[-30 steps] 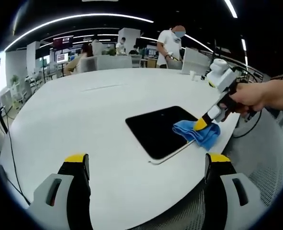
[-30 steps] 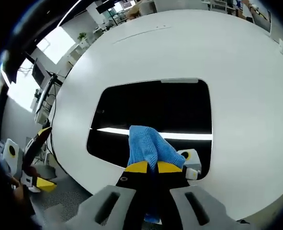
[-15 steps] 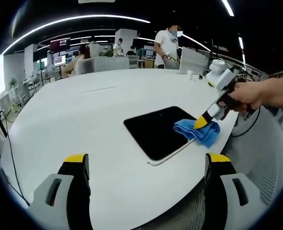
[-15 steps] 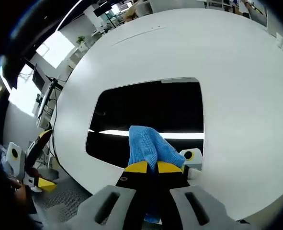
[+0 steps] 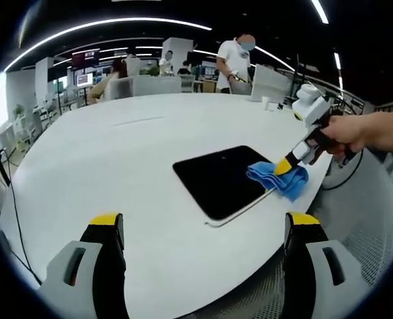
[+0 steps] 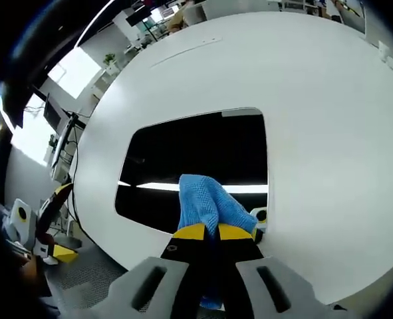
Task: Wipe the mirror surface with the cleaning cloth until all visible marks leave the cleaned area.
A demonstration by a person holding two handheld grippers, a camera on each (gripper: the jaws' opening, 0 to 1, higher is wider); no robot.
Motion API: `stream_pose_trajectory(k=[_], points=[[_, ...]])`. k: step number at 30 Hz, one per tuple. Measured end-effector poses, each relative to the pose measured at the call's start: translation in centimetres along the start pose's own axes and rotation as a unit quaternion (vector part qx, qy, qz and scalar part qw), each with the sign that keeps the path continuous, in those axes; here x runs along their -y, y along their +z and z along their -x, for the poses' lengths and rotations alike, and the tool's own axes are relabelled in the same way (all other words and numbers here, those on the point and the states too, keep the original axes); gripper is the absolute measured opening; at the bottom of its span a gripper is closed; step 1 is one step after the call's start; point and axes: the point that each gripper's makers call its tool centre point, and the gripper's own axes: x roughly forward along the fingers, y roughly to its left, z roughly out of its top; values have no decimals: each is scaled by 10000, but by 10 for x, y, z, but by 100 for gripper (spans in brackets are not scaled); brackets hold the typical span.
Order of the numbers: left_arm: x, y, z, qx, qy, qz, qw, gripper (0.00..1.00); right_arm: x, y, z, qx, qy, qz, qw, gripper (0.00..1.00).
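Fingers of the left gripper (image 5: 199, 229), left gripper view: two grey jaws with yellow tips, set wide apart, nothing between them, held above the near part of a white round table (image 5: 116, 146).
Mirror (image 5: 223, 179), same view: dark rectangular panel with rounded corners and a pale edge, lying flat on the table toward its right rim.
Cleaning cloth (image 5: 279, 178): blue, bunched, resting on the mirror's right corner and lapping over its edge.
Right gripper (image 5: 290, 162): enters from the right, yellow tips together on the cloth, carried by a person's hand (image 5: 349, 133).
Background: open office with ceiling strip lights; a standing person in a white shirt (image 5: 235, 63) and seated people beyond the table; screens too small to read. No legible writing or brand.

Fingers of the right gripper (image 6: 205, 232), right gripper view: yellow-tipped jaws pressed together, clamped on the cleaning cloth (image 6: 206, 203), which rises as a blue woven fold from between them.
Mirror (image 6: 196, 153): black, reflecting a bright strip of light; the cloth touches its near edge.
Table (image 6: 316, 119): white, surrounding the mirror on all sides.
Left gripper (image 6: 40, 229): at lower left, off the table, yellow and grey parts visible.
Writing: none readable.
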Motion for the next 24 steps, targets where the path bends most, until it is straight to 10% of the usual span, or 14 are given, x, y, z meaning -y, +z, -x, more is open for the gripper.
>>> stream_pose_trajectory(k=[24], points=[[5,-3,-1,-105,-93,-137,9998,99,14,0,6,-44,-122,-13,9999,0]])
